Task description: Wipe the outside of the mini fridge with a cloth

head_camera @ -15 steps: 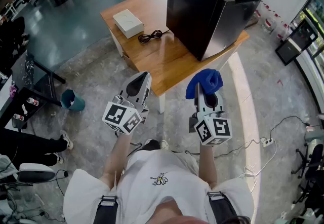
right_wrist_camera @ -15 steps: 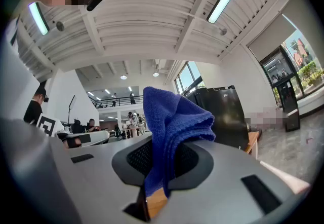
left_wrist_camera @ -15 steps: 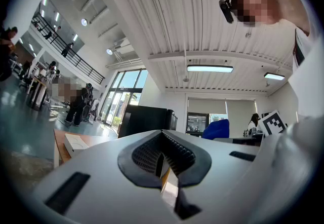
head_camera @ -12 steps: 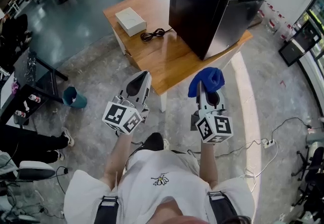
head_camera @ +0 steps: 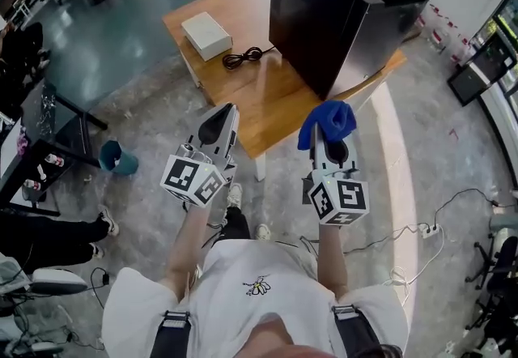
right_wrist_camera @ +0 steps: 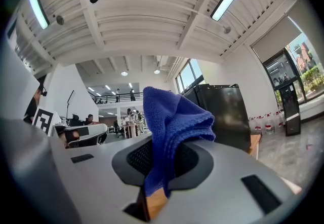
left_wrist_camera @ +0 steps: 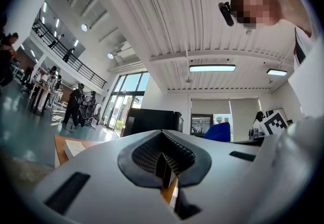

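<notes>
Head view: mini fridge [head_camera: 340,16] sat on the wooden table [head_camera: 243,93], well ahead of both tools. Right gripper [head_camera: 327,143] carried the blue cloth [head_camera: 328,120] out front, likely so the cloth meets the fridge first. Left gripper [head_camera: 220,115] hung beside it, apart from everything

Left gripper view: jaws pressed together, nothing between them, probably spare for this job

Right gripper view: jaws clamped on a fold of cloth, the bulk bunched above the tips as a wiping pad; fridge beyond, not yet touched
</notes>
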Demonstrator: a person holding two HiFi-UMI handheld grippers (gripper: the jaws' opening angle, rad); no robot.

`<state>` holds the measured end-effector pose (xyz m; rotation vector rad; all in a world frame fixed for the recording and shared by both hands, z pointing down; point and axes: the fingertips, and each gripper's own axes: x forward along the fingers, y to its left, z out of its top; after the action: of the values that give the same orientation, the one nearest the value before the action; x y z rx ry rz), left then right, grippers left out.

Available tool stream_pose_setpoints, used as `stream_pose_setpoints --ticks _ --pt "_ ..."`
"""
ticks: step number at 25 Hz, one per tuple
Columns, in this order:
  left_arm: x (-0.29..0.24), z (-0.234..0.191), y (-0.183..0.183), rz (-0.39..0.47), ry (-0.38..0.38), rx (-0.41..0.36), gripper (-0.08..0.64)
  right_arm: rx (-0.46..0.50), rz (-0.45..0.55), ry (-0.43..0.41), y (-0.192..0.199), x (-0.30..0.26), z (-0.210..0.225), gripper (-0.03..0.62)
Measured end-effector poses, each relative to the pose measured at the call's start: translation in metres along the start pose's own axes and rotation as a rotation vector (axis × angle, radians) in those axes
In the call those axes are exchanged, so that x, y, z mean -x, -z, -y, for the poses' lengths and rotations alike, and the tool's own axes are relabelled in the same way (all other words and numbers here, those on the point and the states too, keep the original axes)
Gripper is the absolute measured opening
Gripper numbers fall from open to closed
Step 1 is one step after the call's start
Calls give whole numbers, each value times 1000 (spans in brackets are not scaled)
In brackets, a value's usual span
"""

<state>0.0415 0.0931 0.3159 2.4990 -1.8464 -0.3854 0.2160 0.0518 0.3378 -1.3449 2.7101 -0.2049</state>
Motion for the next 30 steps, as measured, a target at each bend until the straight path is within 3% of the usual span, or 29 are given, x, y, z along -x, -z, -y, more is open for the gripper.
stream_pose_setpoints --ticks 13,24,30 --pt "-96 -101 -16 18 101 27 5 69 9 101 -13 -107 -11 72" --pt "-177 -151 -8 -41 286 54 5 89 42 303 -29 -181 -4 72" --pt "-195 -163 3 -75 331 83 5 97 -10 411 -23 -185 15 72"
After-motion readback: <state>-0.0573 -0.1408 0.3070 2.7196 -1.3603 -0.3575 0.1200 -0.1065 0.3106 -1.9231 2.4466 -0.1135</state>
